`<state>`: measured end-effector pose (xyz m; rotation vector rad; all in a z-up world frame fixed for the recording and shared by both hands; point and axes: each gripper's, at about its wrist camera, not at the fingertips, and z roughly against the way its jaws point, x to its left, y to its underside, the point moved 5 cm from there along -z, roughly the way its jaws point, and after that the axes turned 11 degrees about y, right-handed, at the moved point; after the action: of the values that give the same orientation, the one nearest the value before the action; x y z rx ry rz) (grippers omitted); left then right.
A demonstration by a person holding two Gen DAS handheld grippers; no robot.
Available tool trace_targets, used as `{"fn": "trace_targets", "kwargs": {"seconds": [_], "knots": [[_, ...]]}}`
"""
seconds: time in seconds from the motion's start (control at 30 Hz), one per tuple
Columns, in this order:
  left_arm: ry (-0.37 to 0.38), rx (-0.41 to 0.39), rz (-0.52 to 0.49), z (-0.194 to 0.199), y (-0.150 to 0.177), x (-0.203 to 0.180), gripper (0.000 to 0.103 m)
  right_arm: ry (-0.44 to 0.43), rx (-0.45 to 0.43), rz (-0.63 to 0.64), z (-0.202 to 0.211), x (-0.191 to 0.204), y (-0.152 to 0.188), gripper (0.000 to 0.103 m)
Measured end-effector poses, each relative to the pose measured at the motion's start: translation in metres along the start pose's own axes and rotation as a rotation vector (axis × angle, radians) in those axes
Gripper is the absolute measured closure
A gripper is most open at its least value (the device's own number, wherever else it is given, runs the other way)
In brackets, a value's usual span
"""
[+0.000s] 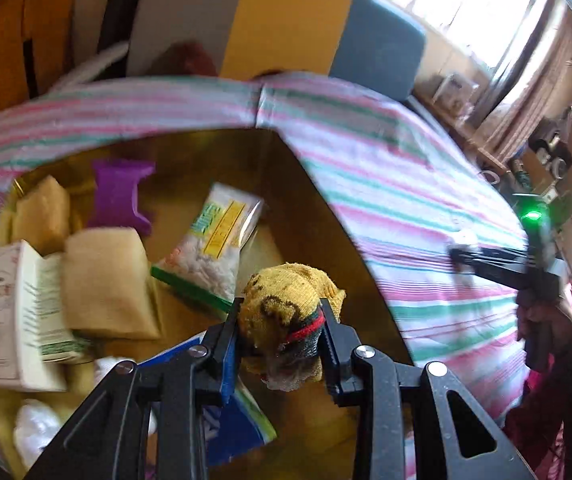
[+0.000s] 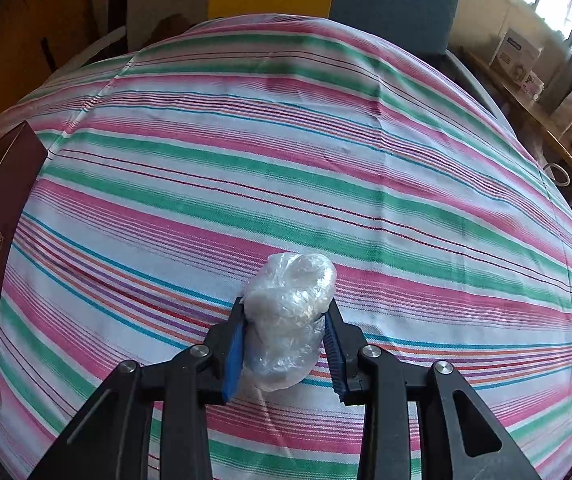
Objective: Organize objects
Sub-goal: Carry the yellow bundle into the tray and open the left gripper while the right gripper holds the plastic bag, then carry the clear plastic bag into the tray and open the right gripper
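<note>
Left gripper (image 1: 281, 334): clamped on a rolled yellow sock (image 1: 286, 316) with a red and dark green band; held above the open box.
Right gripper (image 2: 286, 344): closed around a crumpled clear plastic bundle (image 2: 290, 320); held over the striped cloth, clear of the box. Also seen at far right of the left wrist view, gripped by a hand (image 1: 542, 320).
Box (image 1: 326, 200): gold-lined inside, dark maroon outside wall; sits on the cloth at the left of the right wrist view.
Box contents: purple piece (image 1: 121, 196); clear packet with green and yellow label (image 1: 213, 244); two tan pads (image 1: 105, 284); white carton with printed text (image 1: 17, 316); blue and white packet (image 1: 233, 428), partly hidden behind the fingers; white plastic lump (image 1: 33, 428).
Striped cloth (image 2: 286, 152): pink, green and white; covers the surface around the box.
Background: yellow panel (image 1: 286, 24); blue cushion (image 1: 378, 44); bright window (image 1: 466, 4).
</note>
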<state>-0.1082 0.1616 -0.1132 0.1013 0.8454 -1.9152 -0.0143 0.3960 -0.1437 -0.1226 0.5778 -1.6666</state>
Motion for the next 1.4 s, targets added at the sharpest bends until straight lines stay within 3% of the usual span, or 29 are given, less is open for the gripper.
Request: {"fn": "trace_targets", "kwargs": {"seconds": [0.13,0.33,0.63,0.8,0.93,1.4], "knots": [[-0.064,0.023,0.026,-0.020,-0.012,0.016,0.070,0.000,0.000,0.001,0.000,0.000,-0.001,0.067],[-0.125,-0.014,0.062,-0.026,-0.030,0.034,0.064,0.001,-0.003,0.008,-0.001,0.000,-0.001,0.067],[-0.189,-0.046,-0.012,-0.017,-0.028,0.030,0.054,-0.010,-0.015,0.020,-0.003,0.000,0.000,0.067],[-0.221,-0.103,-0.052,0.007,-0.019,0.019,0.047,-0.007,-0.017,0.023,-0.002,-0.001,0.001,0.067],[-0.253,-0.154,-0.117,0.032,-0.012,0.009,0.033,-0.001,-0.019,0.025,-0.004,-0.002,0.004,0.067],[-0.264,-0.254,-0.148,0.100,0.015,0.000,0.033,0.035,-0.006,0.014,-0.006,-0.004,0.008,0.067]]}}
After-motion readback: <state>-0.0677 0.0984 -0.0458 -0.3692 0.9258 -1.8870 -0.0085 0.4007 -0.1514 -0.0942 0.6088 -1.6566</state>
